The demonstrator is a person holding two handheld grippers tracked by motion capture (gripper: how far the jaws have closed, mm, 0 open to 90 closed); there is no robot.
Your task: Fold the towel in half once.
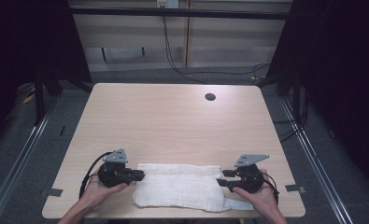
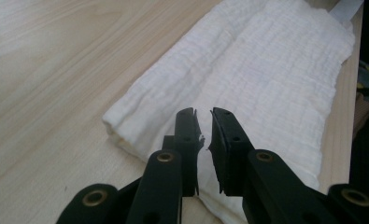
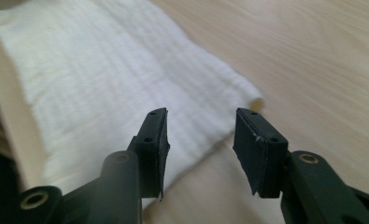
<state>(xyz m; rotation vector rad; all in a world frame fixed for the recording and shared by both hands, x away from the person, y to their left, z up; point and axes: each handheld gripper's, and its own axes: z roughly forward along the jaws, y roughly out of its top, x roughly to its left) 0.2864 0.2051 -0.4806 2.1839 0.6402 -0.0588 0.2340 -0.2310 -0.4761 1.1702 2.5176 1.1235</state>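
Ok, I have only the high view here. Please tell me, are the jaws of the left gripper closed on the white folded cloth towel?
Observer: No. In the left gripper view, the left gripper has a thin gap between its jaws with nothing in it. The white folded cloth towel lies under them.
Operator: And the right gripper?
Observer: The right gripper has its jaws wide apart and empty, over the towel's edge and the light wooden table.
Operator: Is the towel one layer?
Observer: No, its near end shows stacked layers in the left gripper view.
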